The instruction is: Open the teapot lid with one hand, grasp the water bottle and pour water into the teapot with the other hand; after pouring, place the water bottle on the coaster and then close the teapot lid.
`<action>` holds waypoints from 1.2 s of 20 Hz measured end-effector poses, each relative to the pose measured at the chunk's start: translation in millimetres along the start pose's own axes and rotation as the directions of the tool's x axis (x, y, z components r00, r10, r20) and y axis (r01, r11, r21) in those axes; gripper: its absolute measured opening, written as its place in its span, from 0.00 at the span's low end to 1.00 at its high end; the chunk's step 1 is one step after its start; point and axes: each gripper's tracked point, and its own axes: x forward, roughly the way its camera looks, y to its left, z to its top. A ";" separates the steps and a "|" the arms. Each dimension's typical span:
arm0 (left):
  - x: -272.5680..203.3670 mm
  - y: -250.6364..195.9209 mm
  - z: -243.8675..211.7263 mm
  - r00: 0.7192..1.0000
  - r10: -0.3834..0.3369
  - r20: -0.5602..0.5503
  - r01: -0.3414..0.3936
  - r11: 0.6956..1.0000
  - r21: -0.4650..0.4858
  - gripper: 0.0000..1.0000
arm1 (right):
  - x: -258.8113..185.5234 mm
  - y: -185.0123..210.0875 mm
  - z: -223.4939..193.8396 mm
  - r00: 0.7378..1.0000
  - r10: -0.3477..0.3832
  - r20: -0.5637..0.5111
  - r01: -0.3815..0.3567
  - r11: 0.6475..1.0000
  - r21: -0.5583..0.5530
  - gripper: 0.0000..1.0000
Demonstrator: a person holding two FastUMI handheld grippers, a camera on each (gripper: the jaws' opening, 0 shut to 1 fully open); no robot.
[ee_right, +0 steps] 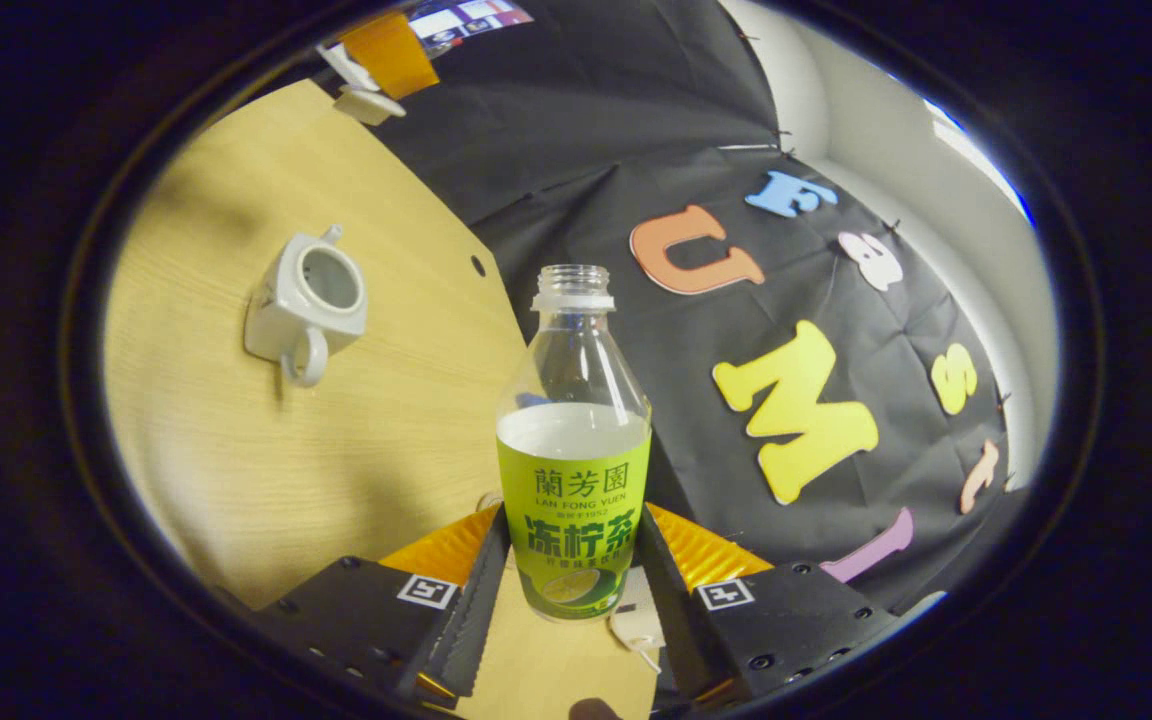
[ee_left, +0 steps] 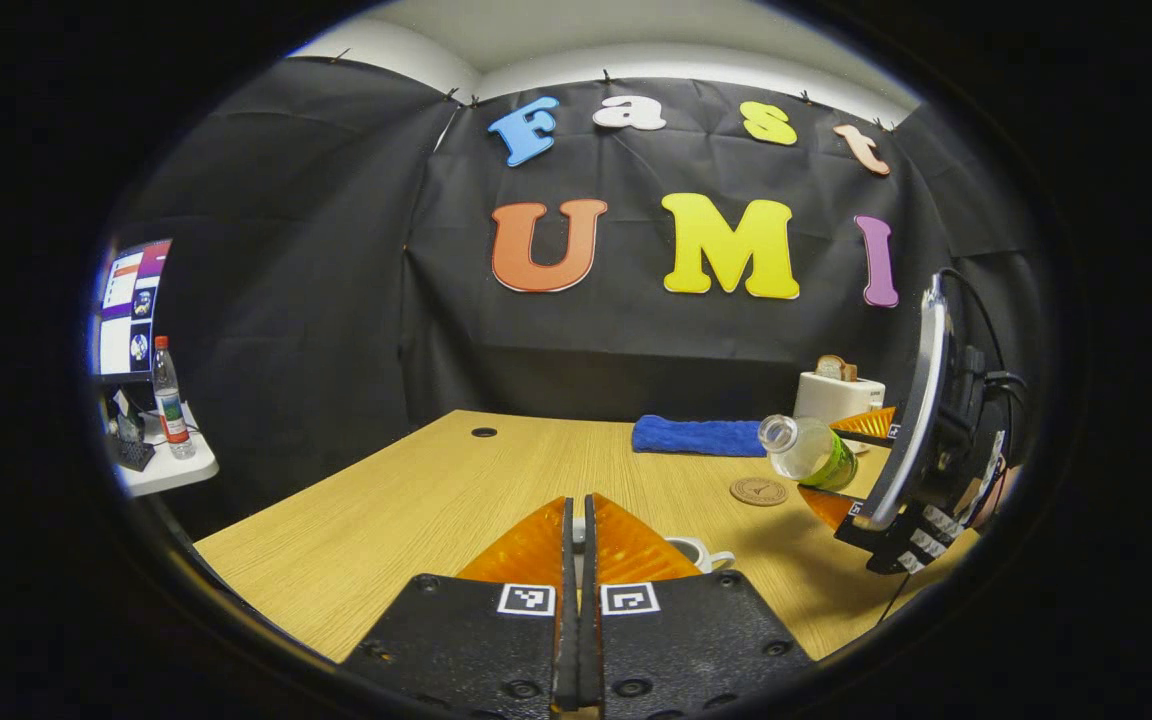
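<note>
Bottle [ee_right: 573,440] clamped between right tongs [ee_right: 572,560].

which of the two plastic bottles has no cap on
The green-labelled clear bottle clamped in the right gripper: its neck is open. The red-labelled bottle on the white side table keeps a red cap.

Left gripper [ee_left: 579,530] apparently closed — right gripper [ee_right: 571,560] clamped, tilted.

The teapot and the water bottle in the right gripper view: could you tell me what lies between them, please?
Only bare table lies between the open teapot and the water bottle held in the right gripper.
</note>
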 end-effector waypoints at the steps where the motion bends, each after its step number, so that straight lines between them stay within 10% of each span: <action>1: 0.1 1.3 -0.6 1.000 0.000 -0.004 0.000 1.000 -0.001 0.02 | 2.8 0.2 1.9 1.000 -0.001 0.009 0.001 0.999 -0.034 0.72; 24: -2.1 15.1 -9.6 1.000 -0.008 -0.023 0.008 1.000 -0.018 0.03 | 6.9 10.2 32.9 0.991 0.009 0.136 0.069 0.827 -0.558 0.72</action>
